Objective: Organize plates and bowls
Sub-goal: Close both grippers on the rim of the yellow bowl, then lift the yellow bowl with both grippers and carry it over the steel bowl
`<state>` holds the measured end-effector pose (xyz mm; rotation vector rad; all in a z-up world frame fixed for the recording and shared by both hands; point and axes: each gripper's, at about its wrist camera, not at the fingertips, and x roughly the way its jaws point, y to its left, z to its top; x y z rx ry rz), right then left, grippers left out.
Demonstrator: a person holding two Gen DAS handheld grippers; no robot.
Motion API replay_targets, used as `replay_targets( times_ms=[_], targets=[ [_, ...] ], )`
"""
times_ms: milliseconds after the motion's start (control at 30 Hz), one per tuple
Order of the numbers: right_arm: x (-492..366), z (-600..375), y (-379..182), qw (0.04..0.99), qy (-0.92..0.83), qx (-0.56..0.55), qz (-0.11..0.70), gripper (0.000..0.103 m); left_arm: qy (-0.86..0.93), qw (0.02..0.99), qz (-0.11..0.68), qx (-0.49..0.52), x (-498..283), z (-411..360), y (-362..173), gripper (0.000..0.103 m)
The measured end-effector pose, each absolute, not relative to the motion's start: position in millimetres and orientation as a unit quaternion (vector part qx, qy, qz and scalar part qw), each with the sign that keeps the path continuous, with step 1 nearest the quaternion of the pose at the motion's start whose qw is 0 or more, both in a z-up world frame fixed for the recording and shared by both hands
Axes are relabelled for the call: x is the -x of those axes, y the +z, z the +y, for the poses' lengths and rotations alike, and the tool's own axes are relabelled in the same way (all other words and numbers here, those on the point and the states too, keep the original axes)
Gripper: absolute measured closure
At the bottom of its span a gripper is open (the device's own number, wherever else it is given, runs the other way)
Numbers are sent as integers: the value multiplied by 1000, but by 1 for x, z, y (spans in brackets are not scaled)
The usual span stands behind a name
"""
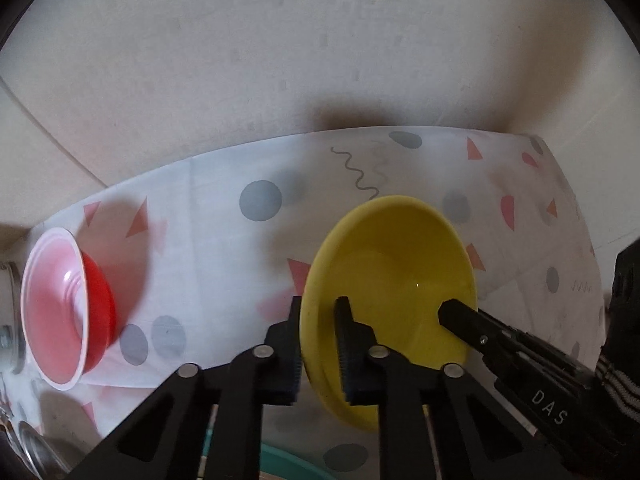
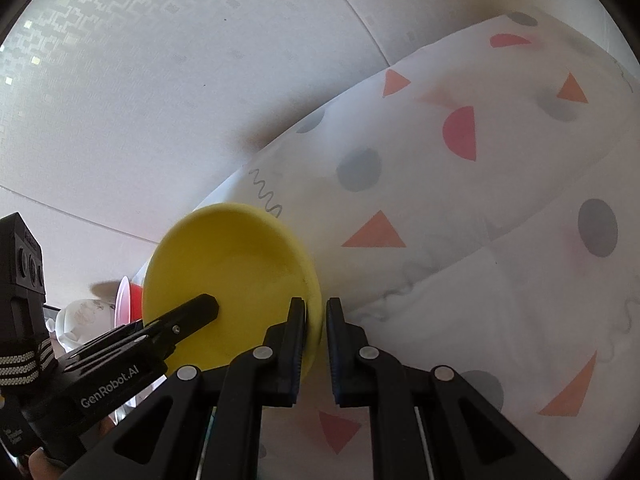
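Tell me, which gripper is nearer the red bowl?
Left. The left gripper clamps the yellow bowl's rim on the side facing the red bowl; the right gripper grips the far rim.

My left black plastic tool (image 1: pixel 318 344) has silver pivot screws, ribbed pads; right tool (image 2: pixel 311 344) matches. White "GenRobot.AI" lettering, striped wrist strap (image 2: pixel 24 364).

A white tablecloth (image 1: pixel 224 248) printed with grey dots, coral triangles and squiggles spreads under and ahead of both grippers; beyond it rises a pale wall (image 1: pixel 280 60); above the right gripper, faint geometric patterning (image 2: pixel 120 4) catches light.
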<state>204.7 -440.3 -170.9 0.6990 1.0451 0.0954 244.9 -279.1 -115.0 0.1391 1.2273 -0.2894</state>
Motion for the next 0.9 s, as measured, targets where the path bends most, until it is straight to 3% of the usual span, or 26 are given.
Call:
replay_targets(
  times_ms=[900],
  targets=[
    [-141,-392,-120,835,21,-303,459,95,-171,830,529,-37,-177,-219,-70,92]
  ],
)
